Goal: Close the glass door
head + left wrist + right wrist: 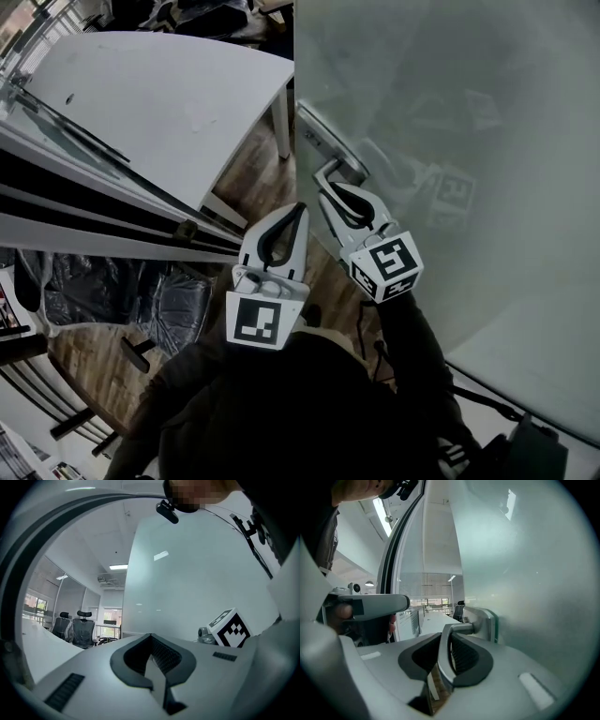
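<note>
Nearest the head camera is the person's dark sleeve (412, 356), and both tools reach forward from it. The left tool (298, 217) is held over the wooden floor (253, 178), just left of the door's edge. Its own view shows the left tool (151, 639) clenched, the ribbed pads pressed together with nothing between them. Its marker cube (256, 322) faces up toward the head camera. Just beside it to the right, the right tool (328, 195) points at the metal door handle (330, 172). In the right gripper view the right tool (446, 641) is clamped on that handle (459, 629): the lever's downturned end runs between the two dark pads, and its horizontal part leads back to a metal plate (487, 620) fixed on the glass. The right tool's marker cube (386, 262) also shows in the left gripper view (233, 630). The frosted glass door (450, 112) fills the right side of the head view, with the handle close to its near edge, and it rises as a pale pane ahead of both tools (534, 573) (197, 583). Past the door's edge stands a white counter (159, 103), one leg (280, 127) close to the glass. Farthest off, in the left gripper view, two black office chairs (75, 627) stand before bright windows.
</note>
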{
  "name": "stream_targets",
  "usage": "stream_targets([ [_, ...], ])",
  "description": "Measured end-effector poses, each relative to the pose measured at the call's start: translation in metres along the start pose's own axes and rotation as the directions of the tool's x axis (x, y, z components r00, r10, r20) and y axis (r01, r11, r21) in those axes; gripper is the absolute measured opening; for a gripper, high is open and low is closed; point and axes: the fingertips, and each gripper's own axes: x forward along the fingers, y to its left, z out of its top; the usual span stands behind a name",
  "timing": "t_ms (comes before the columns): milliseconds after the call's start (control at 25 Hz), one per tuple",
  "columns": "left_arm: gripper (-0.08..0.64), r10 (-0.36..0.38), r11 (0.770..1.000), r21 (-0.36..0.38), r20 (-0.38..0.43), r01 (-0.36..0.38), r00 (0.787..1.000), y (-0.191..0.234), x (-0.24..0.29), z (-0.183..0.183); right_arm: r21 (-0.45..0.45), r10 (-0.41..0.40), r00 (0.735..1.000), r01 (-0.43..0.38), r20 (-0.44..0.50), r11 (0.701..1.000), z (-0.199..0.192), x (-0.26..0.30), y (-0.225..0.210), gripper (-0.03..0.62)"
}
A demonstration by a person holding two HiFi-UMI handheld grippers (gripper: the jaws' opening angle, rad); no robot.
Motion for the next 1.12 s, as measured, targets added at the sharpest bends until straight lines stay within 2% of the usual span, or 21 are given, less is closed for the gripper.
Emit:
stream_targets([
  [360, -0.003, 0.135, 0.991, 0.021, -0.019, -0.135, 0.991, 0.002, -0.053, -0.008, -0.011, 0.068, 0.998, -0.068, -0.018, 0.998, -0.007, 0.001, 0.042, 0.064],
  [640, -0.003, 0.192, 0.981, 0.032, -0.015, -0.191, 0.981, 0.002, -0.088, -0.015, -0.017, 0.117, 0.993, -0.118, -0.017, 0.993, -0.019, 0.001, 0.073, 0.064],
  [960, -0.003, 0.217, 0.976, 0.031, -0.006, -0.217, 0.976, 0.007, -0.119, -0.016, -0.029, 0.149, 0.989, -0.150, -0.009, 0.988, -0.024, -0.011, 0.101, 0.064],
  [1120, -0.003, 0.199, 0.979, 0.042, -0.002, -0.199, 0.980, 0.008, -0.135, -0.020, -0.029, 0.150, 0.989, -0.151, -0.012, 0.988, -0.035, -0.012, 0.117, 0.064],
])
